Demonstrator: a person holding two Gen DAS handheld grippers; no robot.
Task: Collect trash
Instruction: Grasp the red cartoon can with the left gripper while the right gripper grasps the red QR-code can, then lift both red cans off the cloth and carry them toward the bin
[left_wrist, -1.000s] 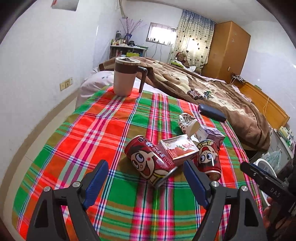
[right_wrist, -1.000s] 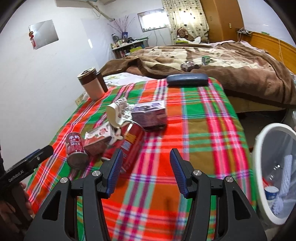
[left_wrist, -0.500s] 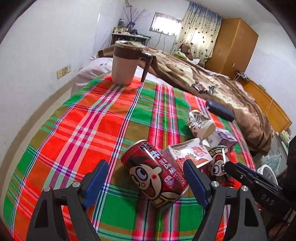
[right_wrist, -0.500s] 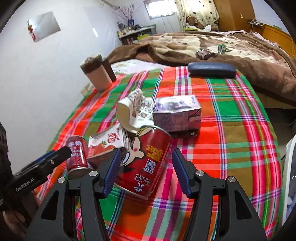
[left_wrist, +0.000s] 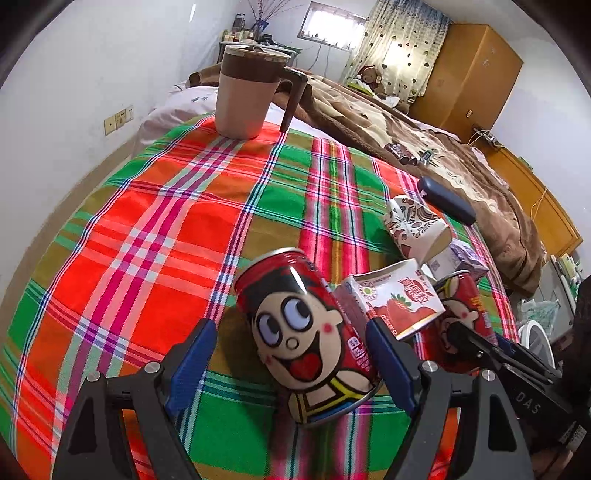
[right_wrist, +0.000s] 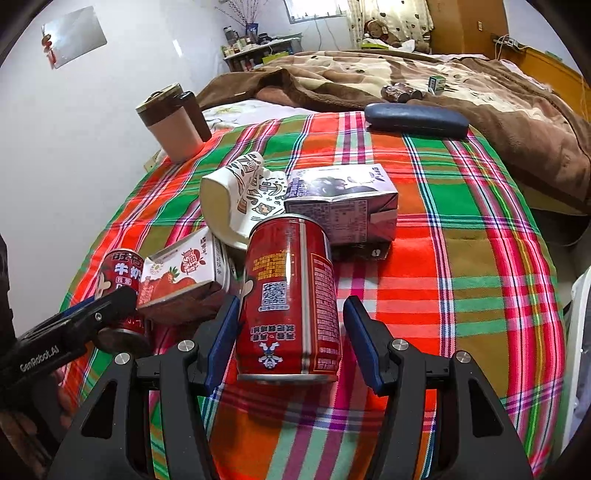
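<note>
While both grippers sit low over the plaid tablecloth (left_wrist: 155, 206), each one straddles a red can. Left gripper (left_wrist: 291, 354): jaws wide apart, blue pads on either side of the cartoon-face can (left_wrist: 306, 332), which lies on its side with its base end toward the camera. A clear gap shows at the left pad; the right pad stands just beside the can's flank, contact uncertain. Nothing is held.

Right gripper (right_wrist: 291, 341): jaws also spread, the second red can (right_wrist: 291, 295) between them, QR-code side facing the camera. The left pad is just beside the can wall; a visible gap remains at the right pad. No grip yet.

Positions relative to the second red can: strawberry carton (right_wrist: 184, 273) touching it on the left; crushed paper cup (right_wrist: 236, 195) just behind it; purple carton (right_wrist: 343, 203) behind and to its right, near. The cartoon-face can lies left of the strawberry carton. The lidded mug (right_wrist: 173, 122) stands well apart at the far left, and the dark case (right_wrist: 415, 120) lies well apart at the cloth's far edge, beside the brown blanket (right_wrist: 461, 77).
</note>
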